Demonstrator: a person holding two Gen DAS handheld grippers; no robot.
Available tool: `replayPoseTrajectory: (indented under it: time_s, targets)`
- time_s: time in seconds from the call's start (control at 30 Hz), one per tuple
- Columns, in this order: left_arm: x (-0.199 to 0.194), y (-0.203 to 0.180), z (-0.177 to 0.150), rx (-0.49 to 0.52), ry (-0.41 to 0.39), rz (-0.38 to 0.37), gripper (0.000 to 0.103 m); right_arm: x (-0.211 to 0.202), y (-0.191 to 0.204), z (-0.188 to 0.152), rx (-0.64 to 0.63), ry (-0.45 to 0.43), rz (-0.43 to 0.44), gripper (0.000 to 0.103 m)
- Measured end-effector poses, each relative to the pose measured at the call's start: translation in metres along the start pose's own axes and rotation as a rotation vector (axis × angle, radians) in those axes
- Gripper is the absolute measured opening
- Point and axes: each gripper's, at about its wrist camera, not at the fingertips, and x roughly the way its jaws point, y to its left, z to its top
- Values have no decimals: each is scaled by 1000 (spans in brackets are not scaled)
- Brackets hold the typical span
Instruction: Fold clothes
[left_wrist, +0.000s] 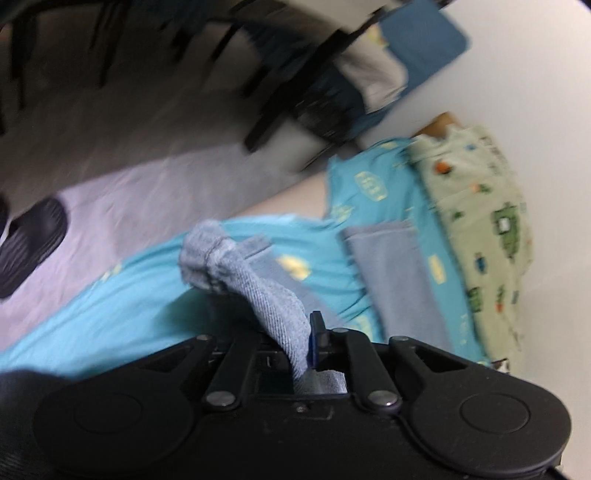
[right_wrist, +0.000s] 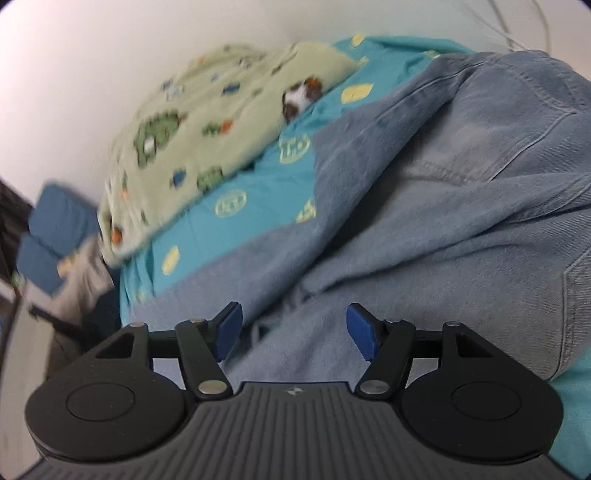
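A pair of light blue jeans (right_wrist: 424, 192) lies on a turquoise bedsheet (right_wrist: 236, 221) with yellow emblems. In the left wrist view my left gripper (left_wrist: 306, 343) is shut on a bunched end of the jeans (left_wrist: 273, 295), lifted off the turquoise sheet (left_wrist: 110, 314); the cloth hides the left pad. More of the denim (left_wrist: 391, 273) lies flat further right. In the right wrist view my right gripper (right_wrist: 293, 332) is open just above the jeans, blue pads (right_wrist: 360, 332) wide apart, gripping nothing.
A pale green blanket (right_wrist: 192, 136) with printed cartoon figures is heaped at the far edge of the bed against a white wall (left_wrist: 535, 74). A blue cushion (left_wrist: 421, 40), black chair legs (left_wrist: 266, 122) and a black slipper (left_wrist: 33, 240) on the grey floor lie beyond the bed.
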Motion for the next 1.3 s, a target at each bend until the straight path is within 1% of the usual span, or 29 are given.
replayPoseTrajectory:
  time_s: [0.03,0.07,0.1,0.17,0.33,0.47,0.57,0.73,0.87,0.93,1.03,1.13,1.17,1.2,1.3]
  targets:
    - [0,-1,0,17,4,2,10,4,3,-3,-18,18,-2,66]
    - [-2,-3,-1,33,3,3,16,6,5,-5,-31,35,0,66]
    - [-4,-5,-1,45,1,6,35,8,7,-7,-42,47,2,66]
    - [-10,-11,-2,74,-8,7,61,10,11,-11,-61,62,7,66]
    - [-22,-28,-2,154,-48,-18,64,5,14,-12,-61,60,29,66]
    - [-13,-48,7,143,-35,-40,65,4,15,-12,-53,57,37,66]
    - [-12,-63,12,142,-48,-59,65,6,18,-14,-59,60,37,66]
    - [-13,-81,25,110,-67,-102,65,16,20,-16,-66,77,29,67]
    - [-6,-81,27,114,-82,-78,65,28,24,-16,-86,101,39,67]
    - [0,-75,22,116,-59,-59,65,33,28,-18,-114,115,51,67]
    - [2,-60,13,100,-24,-37,65,44,41,-28,-194,179,98,63]
    - [-5,-44,10,78,-3,-26,65,54,57,-43,-272,245,150,54]
    - [-10,-41,9,78,-4,-22,66,57,63,-49,-306,263,162,41]
    - [-15,-38,8,77,-4,-23,66,60,70,-56,-349,278,170,24]
    - [-33,-30,4,56,3,-32,66,68,89,-79,-472,328,191,20]
